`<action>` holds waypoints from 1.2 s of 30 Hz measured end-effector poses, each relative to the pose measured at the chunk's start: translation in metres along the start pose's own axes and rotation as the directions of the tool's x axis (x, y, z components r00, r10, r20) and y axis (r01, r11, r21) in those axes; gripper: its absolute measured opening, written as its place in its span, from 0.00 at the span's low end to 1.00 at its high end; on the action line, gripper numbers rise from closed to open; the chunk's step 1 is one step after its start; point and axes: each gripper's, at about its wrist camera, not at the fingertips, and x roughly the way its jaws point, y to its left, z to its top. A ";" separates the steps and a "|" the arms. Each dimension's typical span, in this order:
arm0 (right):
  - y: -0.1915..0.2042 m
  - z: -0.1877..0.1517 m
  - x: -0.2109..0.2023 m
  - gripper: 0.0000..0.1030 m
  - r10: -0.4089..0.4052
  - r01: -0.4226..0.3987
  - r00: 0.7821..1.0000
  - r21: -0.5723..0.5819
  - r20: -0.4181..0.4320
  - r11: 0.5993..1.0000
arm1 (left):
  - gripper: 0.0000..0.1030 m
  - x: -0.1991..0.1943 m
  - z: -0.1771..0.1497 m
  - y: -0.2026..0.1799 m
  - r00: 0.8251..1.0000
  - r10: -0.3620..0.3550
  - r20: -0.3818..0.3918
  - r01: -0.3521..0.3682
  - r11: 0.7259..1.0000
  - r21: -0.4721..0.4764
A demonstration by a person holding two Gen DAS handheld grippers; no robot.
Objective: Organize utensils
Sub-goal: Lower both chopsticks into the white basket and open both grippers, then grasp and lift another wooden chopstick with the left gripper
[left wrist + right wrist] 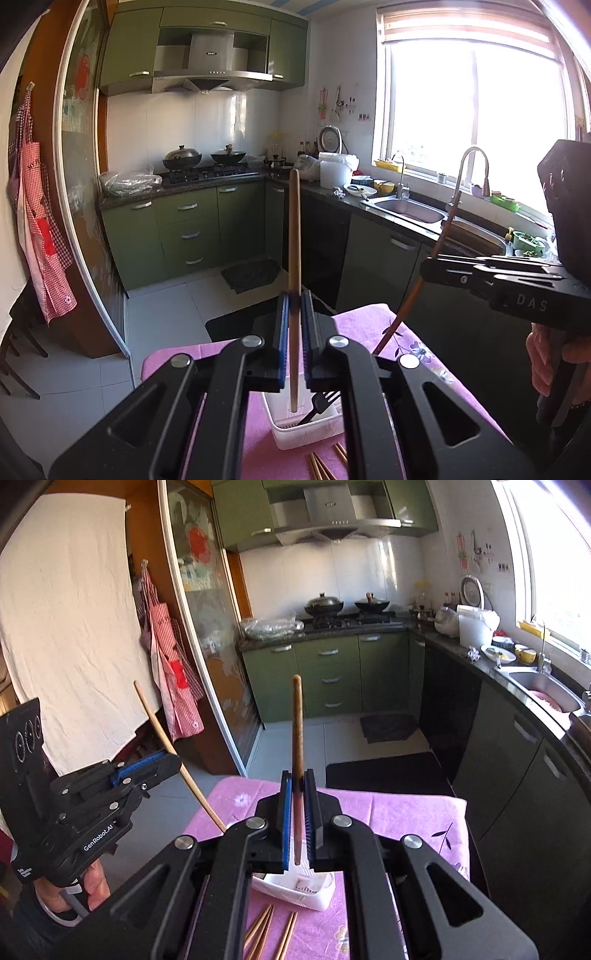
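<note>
My left gripper (294,295) is shut on a pale wooden chopstick (294,229) that stands upright, its lower end hanging over a white basket (291,435). A black fork (320,405) lies in that basket. My right gripper (297,775) is shut on a darker reddish chopstick (297,720), also upright above the white basket (314,899). Each view shows the other gripper from the side: the right gripper (424,267) with the dark chopstick (406,306), the left gripper (177,762) with the pale chopstick (162,734). Several loose chopsticks (266,934) lie on the cloth in front of the basket.
The basket stands on a small table with a pink flowered cloth (388,812). Beyond it is tiled floor with a dark mat (384,775). Dark cabinets and a counter with a sink (543,690) run along the right. A glass sliding door (207,646) stands at the left.
</note>
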 end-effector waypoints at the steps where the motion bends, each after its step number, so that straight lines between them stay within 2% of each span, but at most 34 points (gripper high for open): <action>1: 0.000 -0.003 0.009 0.07 0.002 -0.002 1.000 0.001 -0.019 1.000 | 0.06 0.005 -0.004 0.000 1.000 0.003 -0.011 -0.003 1.000 0.002; 6: -0.004 -0.023 0.046 0.07 0.000 0.000 0.994 0.001 -0.105 1.000 | 0.06 0.034 -0.031 0.001 0.994 0.004 -0.105 -0.004 1.000 0.002; 12: 0.000 -0.048 0.065 0.08 -0.002 -0.001 0.987 -0.021 -0.160 1.000 | 0.07 0.050 -0.053 0.008 0.981 -0.012 -0.193 0.008 1.000 -0.021; 18: 0.006 -0.052 0.053 0.08 0.012 -0.017 0.989 -0.037 -0.150 0.999 | 0.07 0.033 -0.055 0.010 0.981 -0.017 -0.193 0.016 1.000 -0.009; 22: 0.014 -0.057 0.019 0.10 0.038 -0.046 0.993 -0.064 -0.114 0.997 | 0.09 0.014 -0.062 0.010 0.972 -0.047 -0.229 0.042 0.999 -0.026; 25: 0.017 -0.075 -0.003 0.12 0.043 -0.053 0.991 -0.080 -0.126 0.995 | 0.12 0.008 -0.085 0.008 0.941 -0.088 -0.326 0.072 0.996 -0.059; 27: 0.014 -0.093 -0.006 0.14 0.043 -0.057 0.985 -0.079 -0.169 0.995 | 0.12 0.011 -0.109 0.005 0.906 -0.116 -0.408 0.091 0.993 -0.082; 30: 0.006 -0.129 0.003 0.14 0.017 -0.039 0.964 -0.080 -0.266 0.996 | 0.12 0.026 -0.147 -0.001 0.836 -0.146 -0.529 0.102 0.988 -0.112; 33: -0.007 -0.166 0.024 0.14 -0.009 -0.019 0.928 -0.071 -0.373 0.997 | 0.12 0.049 -0.187 -0.006 0.753 -0.160 -0.639 0.088 0.986 -0.144; 36: -0.020 -0.196 0.042 0.14 -0.004 -0.013 0.893 -0.036 -0.449 0.999 | 0.12 0.069 -0.215 -0.007 0.683 -0.187 -0.706 0.074 0.980 -0.187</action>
